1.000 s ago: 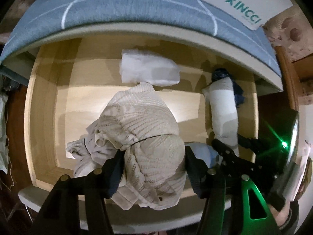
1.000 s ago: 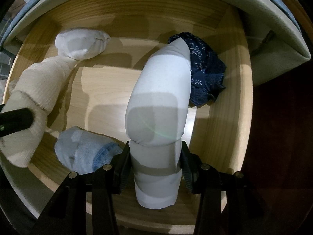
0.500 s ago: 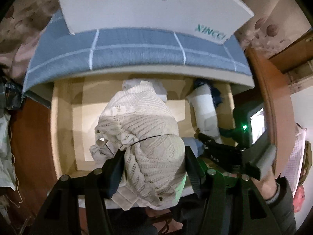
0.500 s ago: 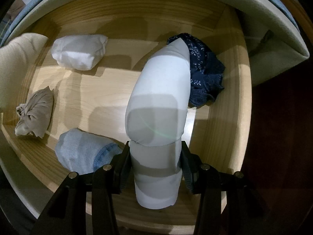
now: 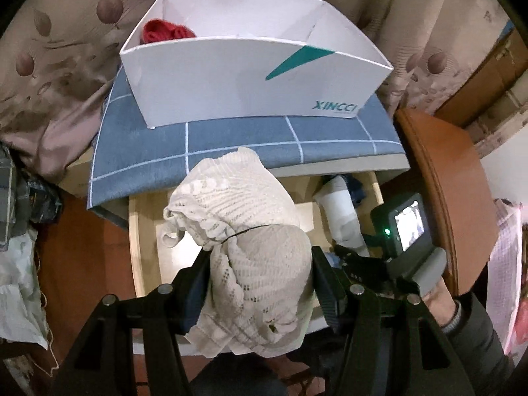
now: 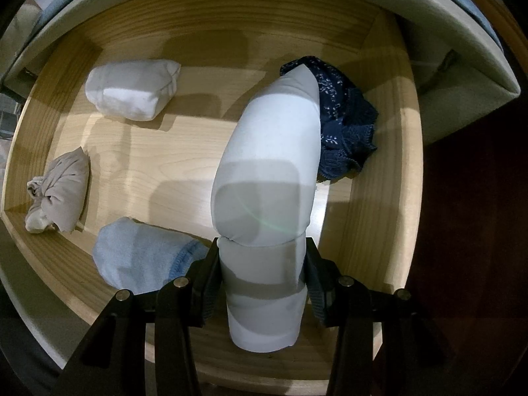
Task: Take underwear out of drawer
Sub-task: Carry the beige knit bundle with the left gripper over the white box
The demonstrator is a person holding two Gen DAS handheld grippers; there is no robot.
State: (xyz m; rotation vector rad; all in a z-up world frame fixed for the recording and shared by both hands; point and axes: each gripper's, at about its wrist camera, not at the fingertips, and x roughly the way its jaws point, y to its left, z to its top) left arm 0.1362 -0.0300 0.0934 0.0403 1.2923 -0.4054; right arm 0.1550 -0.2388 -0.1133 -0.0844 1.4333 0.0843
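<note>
The left hand-held gripper (image 5: 260, 283) is clamped on a cream lace bundle of underwear (image 5: 250, 247), both pads pressed into its sides, and the bundle hangs above the open wooden drawer (image 5: 145, 231). At 12 o'clock from it a blue checked cloth (image 5: 231, 138) covers the cabinet top, and on that cloth stands a white box (image 5: 250, 79) with a red garment (image 5: 165, 31) in its far left corner. At 3 o'clock a person's hand (image 5: 439, 300) in a dark sleeve grips the other tool, whose small screen is lit.

The right hand-held gripper (image 6: 262, 280) is closed on a pale white roll (image 6: 267, 198) inside the drawer, its pads touching the roll's near end. At 1 o'clock from the roll a navy patterned garment (image 6: 346, 132) touches it by the drawer's right wall. At 10 o'clock lies a folded white piece (image 6: 132, 92), at 9 o'clock a beige knotted bundle (image 6: 59, 191), and at 8 o'clock a light blue roll (image 6: 142, 254) just beside the left pad.
</note>
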